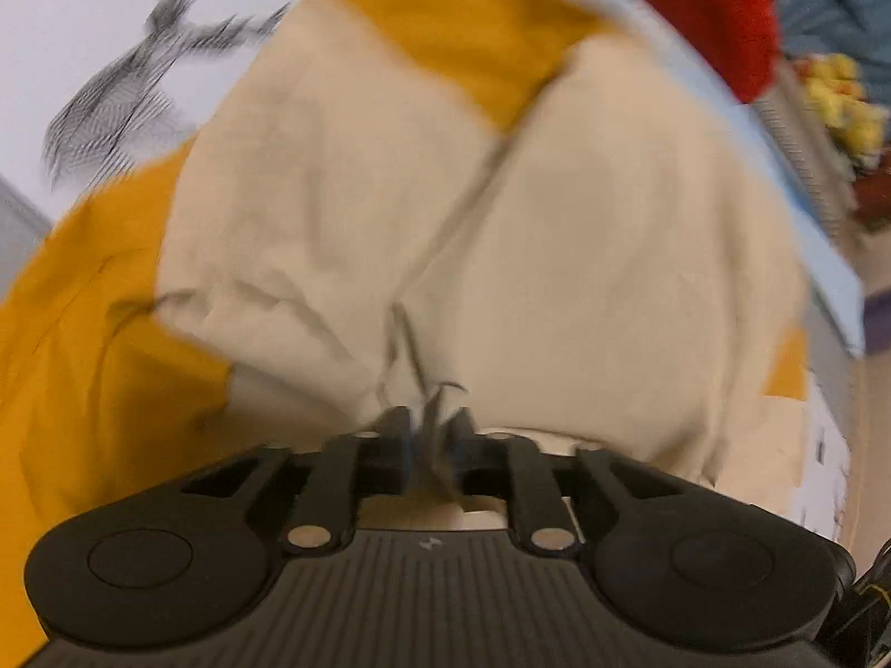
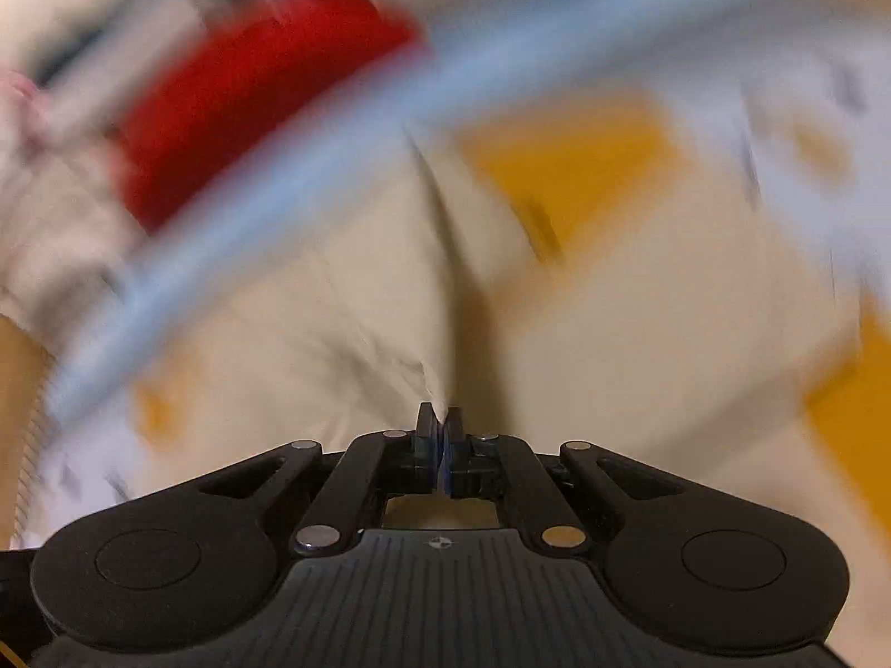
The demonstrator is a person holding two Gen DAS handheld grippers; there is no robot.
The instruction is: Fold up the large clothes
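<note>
cream garment point(image 1: 584, 256) with mustard panels is the landmark; it lies spread over a white sheet with a black deer print point(image 1: 117, 94), filling most of both views. both views are motion-blurred, the right wrist one heavily.

left of the garment's centre fold: a wide mustard panel point(image 1: 83, 334) runs down to the near edge; the deer print shows beyond it, top left.

left gripper point(image 1: 431, 423) sits at the garment's near edge, pointing steeply down. its fingers point(image 1: 396, 422) stand a little apart, a dark crumple of cloth between them; whether the pads press on it i cannot tell.

beyond the garment: a pale blue edge point(image 1: 696, 39), then something red point(image 1: 701, 5). yellow clutter point(image 1: 846, 106) further right, too blurred to name.

right gripper point(image 2: 440, 417) also at the garment's near side. fingers point(image 2: 426, 426) pressed together, pinching a small peak of the cream cloth point(image 2: 434, 384). a fold line runs away from that pinch toward the blue edge point(image 2: 250, 222).
</note>
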